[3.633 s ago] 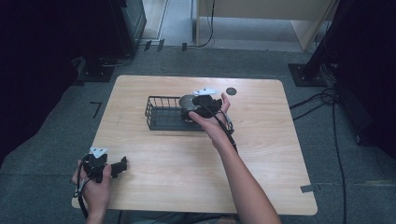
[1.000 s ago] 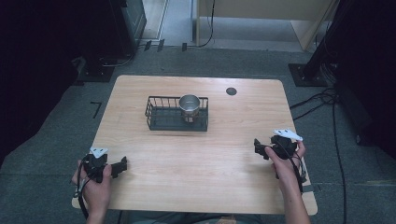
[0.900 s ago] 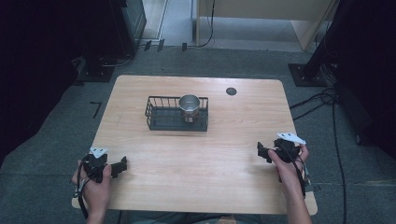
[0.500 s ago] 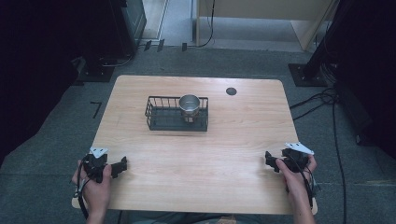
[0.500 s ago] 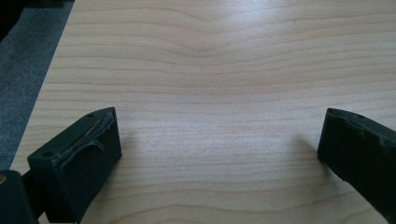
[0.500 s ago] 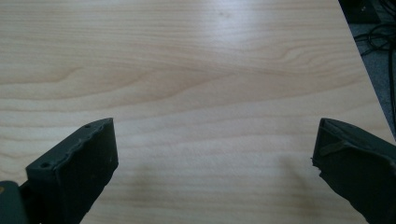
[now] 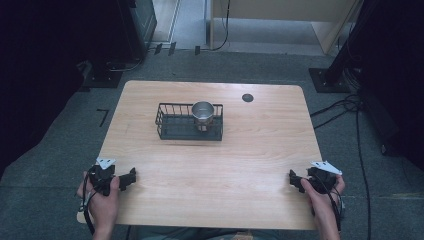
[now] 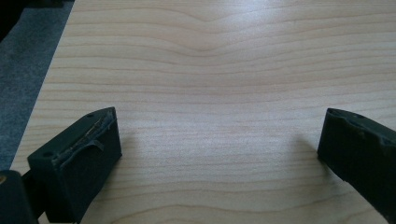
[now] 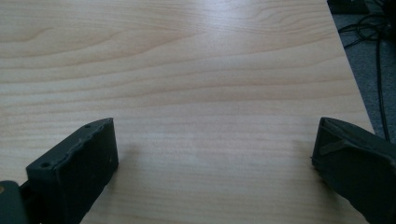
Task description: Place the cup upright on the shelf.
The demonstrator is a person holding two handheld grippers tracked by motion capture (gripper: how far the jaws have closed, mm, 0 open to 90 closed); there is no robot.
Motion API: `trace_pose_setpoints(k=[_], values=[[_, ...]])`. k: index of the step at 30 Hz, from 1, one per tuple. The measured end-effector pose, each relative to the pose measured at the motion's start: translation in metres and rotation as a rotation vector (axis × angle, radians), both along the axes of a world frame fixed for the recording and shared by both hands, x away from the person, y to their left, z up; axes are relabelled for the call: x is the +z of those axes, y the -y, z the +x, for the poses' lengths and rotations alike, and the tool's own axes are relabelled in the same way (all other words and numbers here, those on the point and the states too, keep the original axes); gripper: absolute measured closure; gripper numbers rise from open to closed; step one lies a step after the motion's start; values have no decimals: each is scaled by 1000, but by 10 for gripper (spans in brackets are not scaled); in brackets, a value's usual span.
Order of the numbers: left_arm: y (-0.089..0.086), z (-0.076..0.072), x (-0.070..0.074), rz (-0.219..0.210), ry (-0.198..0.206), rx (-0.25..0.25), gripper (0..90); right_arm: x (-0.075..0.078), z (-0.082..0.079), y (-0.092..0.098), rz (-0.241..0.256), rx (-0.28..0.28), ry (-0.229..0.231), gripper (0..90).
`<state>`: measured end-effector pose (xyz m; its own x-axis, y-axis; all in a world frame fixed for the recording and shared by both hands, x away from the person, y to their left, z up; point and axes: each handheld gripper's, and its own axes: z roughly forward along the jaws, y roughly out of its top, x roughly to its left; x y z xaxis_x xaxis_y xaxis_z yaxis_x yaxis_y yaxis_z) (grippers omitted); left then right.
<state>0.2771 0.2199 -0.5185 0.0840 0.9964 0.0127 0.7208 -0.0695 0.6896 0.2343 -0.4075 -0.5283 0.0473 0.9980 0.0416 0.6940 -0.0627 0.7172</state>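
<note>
Two grippers sit at your near edge of the table (image 7: 260, 145), one at each corner, both lying low over the wood. Your left gripper (image 7: 131, 176) has its jaws spread wide with only bare woodgrain between them, as its own view confirms; your right gripper (image 7: 292, 179) is likewise spread and grips nothing. I judge this a parked stance: hands drawn to the near corners, well apart from the work, and jaws clear of any load.

Farther out, toward the middle of the table, stands the black wire basket (image 7: 172, 121). The metal cup (image 7: 203, 111) stands upright inside it at its right end, mouth up, against the right-hand wall. Placed so, the cup reads as put away, and I judge the job complete or nearly so. Nothing looks tipped or at risk.

Beyond the basket, a small dark round grommet (image 7: 247, 97) sits near the far edge of the tabletop. The surface is pale wood laminate, unmarked. Grey carpet (image 7: 65, 165) surrounds the table; loose cables (image 7: 345, 107) trail over the floor at your right, and dark equipment stands at the far left.
</note>
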Motion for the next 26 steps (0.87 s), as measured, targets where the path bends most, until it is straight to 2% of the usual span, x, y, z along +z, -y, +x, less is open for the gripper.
trace_pose_setpoints(k=[9,26], values=[[0,0,0,0,0,1,0,-1,-10,6,-11,13,-6,0],[0,0,0,0,0,0,0,-1,-10,7,-14,7,-4,0]])
